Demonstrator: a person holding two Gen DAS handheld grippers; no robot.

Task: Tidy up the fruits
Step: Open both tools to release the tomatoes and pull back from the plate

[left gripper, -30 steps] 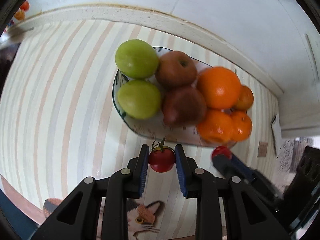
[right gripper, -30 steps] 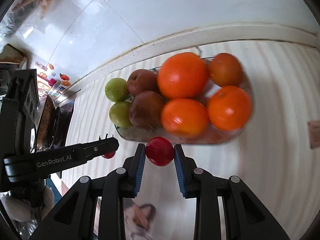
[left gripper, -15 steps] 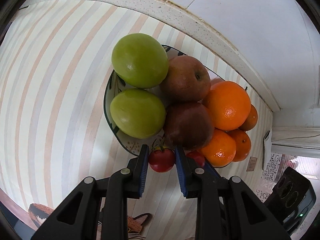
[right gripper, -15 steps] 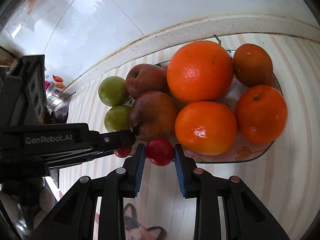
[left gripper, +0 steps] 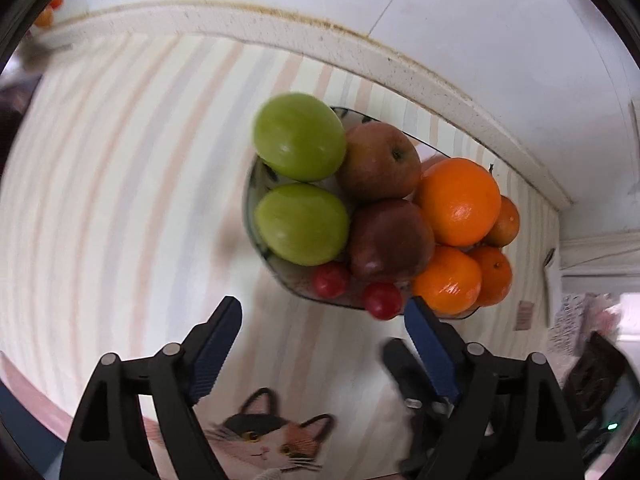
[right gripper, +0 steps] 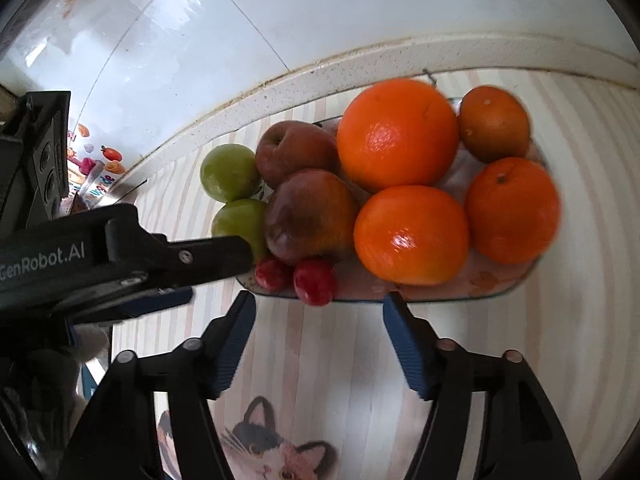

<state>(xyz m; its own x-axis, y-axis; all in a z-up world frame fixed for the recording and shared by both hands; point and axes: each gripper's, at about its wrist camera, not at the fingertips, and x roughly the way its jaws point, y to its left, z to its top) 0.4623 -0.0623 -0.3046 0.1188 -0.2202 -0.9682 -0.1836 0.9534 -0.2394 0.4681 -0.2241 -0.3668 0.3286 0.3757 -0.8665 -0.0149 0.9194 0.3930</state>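
A striped tabletop [left gripper: 120,200] is running up to a speckled ledge and white wall, a cat print showing near the cameras. The left gripper [left gripper: 320,328] is hanging over the plate's [right gripper: 532,272] near rim, jaws just having sprung apart, nothing between them; the right gripper [right gripper: 318,320] is doing likewise, jaws wide and empty. Both cherry tomatoes [left gripper: 331,280] [left gripper: 382,300] are now sitting side by side on the plate's near edge, tucked against the red apples [left gripper: 390,240], green apples [left gripper: 302,224] to the left, oranges [left gripper: 458,200] to the right. The release looks done, so I'd be lifting straight away, jaws kept wide. The right tomato is perching close to the rim; a nudge could roll it off. The grippers are crowding each other, with open tabletop toward the cameras.
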